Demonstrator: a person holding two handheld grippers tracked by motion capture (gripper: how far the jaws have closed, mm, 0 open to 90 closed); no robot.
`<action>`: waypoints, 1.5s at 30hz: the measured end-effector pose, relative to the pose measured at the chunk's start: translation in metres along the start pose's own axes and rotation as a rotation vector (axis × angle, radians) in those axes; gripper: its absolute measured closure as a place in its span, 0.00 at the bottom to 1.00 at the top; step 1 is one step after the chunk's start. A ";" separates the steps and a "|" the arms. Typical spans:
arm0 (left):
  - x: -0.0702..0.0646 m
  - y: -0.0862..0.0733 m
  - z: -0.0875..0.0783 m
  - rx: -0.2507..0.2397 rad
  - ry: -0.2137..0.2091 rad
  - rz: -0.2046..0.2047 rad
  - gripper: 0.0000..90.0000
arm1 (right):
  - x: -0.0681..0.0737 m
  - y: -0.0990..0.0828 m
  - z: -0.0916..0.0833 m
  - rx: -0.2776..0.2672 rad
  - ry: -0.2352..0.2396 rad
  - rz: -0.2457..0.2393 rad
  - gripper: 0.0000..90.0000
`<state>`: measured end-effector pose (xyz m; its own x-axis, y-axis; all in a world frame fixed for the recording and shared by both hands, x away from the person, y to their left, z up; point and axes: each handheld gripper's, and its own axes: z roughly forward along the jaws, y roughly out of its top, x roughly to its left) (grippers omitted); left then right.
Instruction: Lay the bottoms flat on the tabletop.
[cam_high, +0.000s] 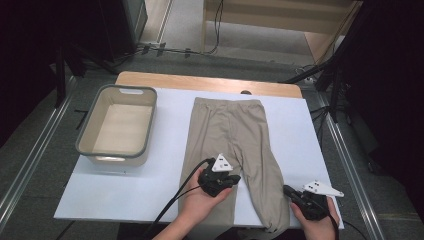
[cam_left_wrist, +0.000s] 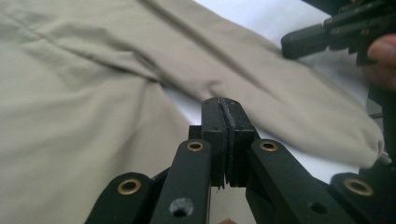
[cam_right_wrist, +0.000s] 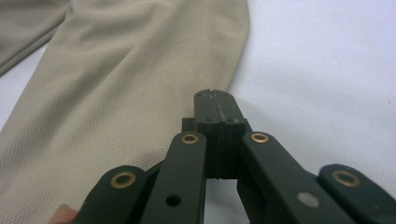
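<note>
trousers long axis runs away from person | left gripper at crotch gap, right gripper at outer hem | both closed, nothing held

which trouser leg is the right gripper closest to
The right gripper sits beside the trouser leg on the person's right; the other leg lies under the left gripper.

A white sheet covers the tabletop, whose wooden edge shows along the 12 o'clock side. Grey carpet floor surrounds it. Metal rails run on the floor at 3 and 9 o'clock. Cables trail near 12 o'clock, below pale wooden furniture. The sides of the room are dark.
</note>
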<state>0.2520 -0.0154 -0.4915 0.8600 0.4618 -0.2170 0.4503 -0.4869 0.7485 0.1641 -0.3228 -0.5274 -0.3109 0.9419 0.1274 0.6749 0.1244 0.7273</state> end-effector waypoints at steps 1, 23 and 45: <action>0.002 -0.002 -0.004 0.006 0.000 0.005 1.00 | -0.002 0.000 -0.001 -0.001 0.000 0.010 0.98; 0.047 -0.077 -0.088 0.039 0.039 -0.045 1.00 | -0.016 0.005 0.003 -0.009 -0.036 0.023 0.73; 0.047 -0.088 -0.087 0.062 0.019 -0.062 1.00 | -0.023 -0.003 -0.010 0.000 -0.158 0.014 0.87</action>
<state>0.2318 0.1134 -0.5125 0.8258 0.5058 -0.2494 0.5167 -0.5017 0.6937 0.1627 -0.3484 -0.5254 -0.1920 0.9809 0.0301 0.6785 0.1105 0.7262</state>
